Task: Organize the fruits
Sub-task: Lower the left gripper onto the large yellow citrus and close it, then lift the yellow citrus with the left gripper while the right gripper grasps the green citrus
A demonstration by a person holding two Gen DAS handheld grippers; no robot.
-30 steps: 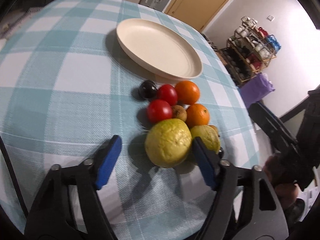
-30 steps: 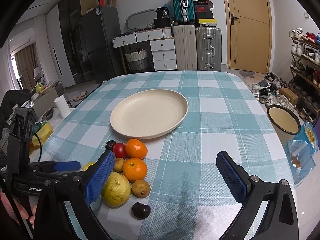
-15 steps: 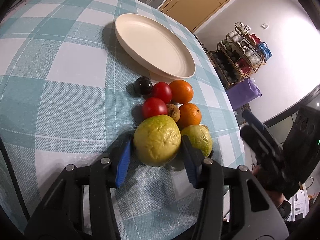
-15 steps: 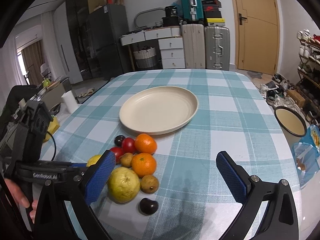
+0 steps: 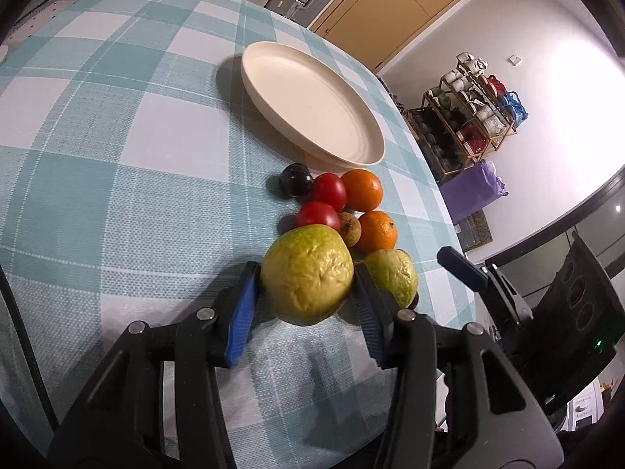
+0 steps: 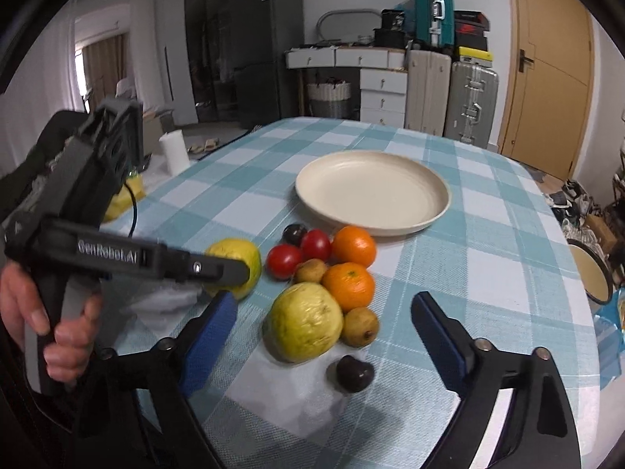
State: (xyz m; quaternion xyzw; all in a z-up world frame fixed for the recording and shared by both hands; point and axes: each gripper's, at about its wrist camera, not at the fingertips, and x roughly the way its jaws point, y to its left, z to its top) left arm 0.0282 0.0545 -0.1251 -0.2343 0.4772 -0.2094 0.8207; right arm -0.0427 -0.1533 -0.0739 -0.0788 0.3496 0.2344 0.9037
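From my left wrist camera, my left gripper [image 5: 306,305] has its blue pads pressed against both sides of a large yellow-green guava [image 5: 306,269] that rests on the teal-and-white checked tablecloth [image 5: 117,195]. The guava is roundish with no clear long axis, and I cannot tell which way its stem end points. It sits at the near end of a tight fruit cluster, close to the table's near edge. Just behind it lie two red tomatoes [image 5: 324,203], a small brown fruit [image 5: 349,228], two oranges [image 5: 369,209] and a dark plum [image 5: 295,185]; a second guava [image 5: 392,275] touches the right pad's outer side. Beyond the cluster, a cream plate [image 5: 269,62] stands bare, its near rim close to the farthest orange. Wide open cloth lies to the left of the fruit and past the plate. From my right wrist camera, my right gripper [image 6: 324,336] has its jaws wide and closing, with the second guava [image 6: 302,322] between them but touched by neither pad. Another small brown fruit [image 6: 361,326] and a second dark plum [image 6: 354,373] sit beside it. A person's hand [image 6: 39,324] grips the left gripper's handle.
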